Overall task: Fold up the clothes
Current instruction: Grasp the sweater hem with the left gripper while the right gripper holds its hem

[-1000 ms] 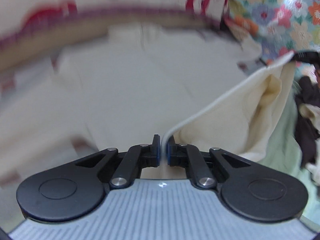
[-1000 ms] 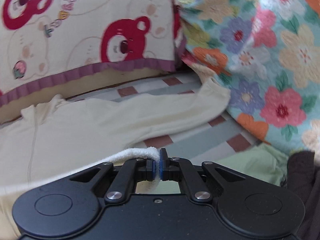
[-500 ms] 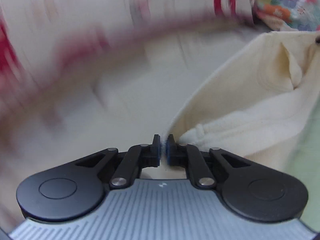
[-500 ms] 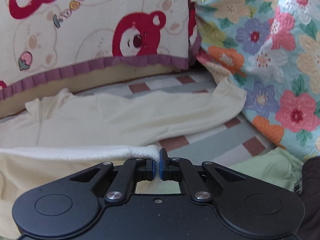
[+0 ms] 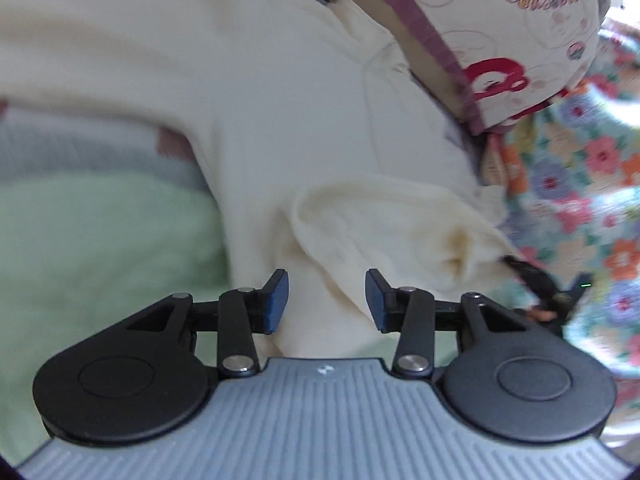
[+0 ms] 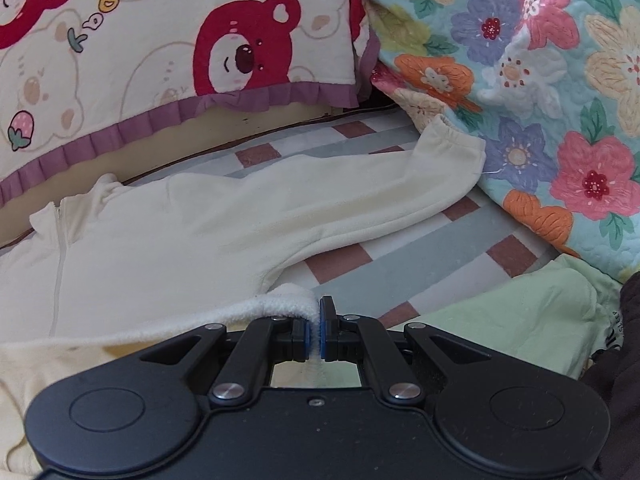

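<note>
Both grippers are seen over a cream jacket point(image 6: 168, 240) that is spread out on a checked bed sheet point(image 6: 432, 248). In the right wrist view, the right gripper point(image 6: 315, 330) is pressed together on the fluffy bottom hem point(image 6: 276, 306) of the jacket, and the hem is held up off the bed. In the left wrist view, the left gripper point(image 5: 327, 300) is spread wide with nothing between its blue pads point(image 5: 276, 300). A folded-over flap of the jacket point(image 5: 400, 232) lies just past them.

One sleeve point(image 6: 380, 192) is stretched out flat toward a flowered quilt point(image 6: 540, 100). The collar and zip point(image 6: 60, 232) lie near a bear pillow point(image 6: 180, 40). A green cloth point(image 6: 520, 316) lies close by on the bed.

It looks as if the bottom part is being folded up over the chest. For a neat fold, the hem should be kept tight and level. It should be laid down straight and not let drop on one side. The loose side may need to be pinched again, or smoothed flat, so no lump is left under the fold. The green cloth should not be caught.
</note>
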The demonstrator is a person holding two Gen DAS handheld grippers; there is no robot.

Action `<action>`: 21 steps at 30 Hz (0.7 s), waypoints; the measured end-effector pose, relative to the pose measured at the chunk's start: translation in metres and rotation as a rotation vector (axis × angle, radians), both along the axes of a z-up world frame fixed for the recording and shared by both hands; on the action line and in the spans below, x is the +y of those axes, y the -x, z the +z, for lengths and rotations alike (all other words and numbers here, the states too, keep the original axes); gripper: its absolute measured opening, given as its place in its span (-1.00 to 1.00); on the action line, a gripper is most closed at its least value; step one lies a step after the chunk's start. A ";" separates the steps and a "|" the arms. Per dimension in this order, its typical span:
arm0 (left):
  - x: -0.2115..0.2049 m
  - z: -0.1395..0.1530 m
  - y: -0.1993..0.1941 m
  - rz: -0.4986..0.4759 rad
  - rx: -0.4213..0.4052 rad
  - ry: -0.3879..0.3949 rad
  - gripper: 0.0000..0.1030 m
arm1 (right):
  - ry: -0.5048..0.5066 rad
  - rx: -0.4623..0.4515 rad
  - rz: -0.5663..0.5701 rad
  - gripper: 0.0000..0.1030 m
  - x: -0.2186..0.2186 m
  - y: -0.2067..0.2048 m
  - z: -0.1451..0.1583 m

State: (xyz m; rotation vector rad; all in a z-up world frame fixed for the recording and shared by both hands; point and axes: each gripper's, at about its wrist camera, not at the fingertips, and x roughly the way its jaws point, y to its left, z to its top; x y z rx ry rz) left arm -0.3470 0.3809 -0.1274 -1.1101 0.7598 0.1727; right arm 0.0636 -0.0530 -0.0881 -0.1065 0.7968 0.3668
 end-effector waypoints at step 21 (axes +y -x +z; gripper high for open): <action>-0.036 0.091 0.008 -0.130 -0.056 -0.508 -0.89 | -0.047 -0.024 0.078 -0.94 -0.048 0.020 0.057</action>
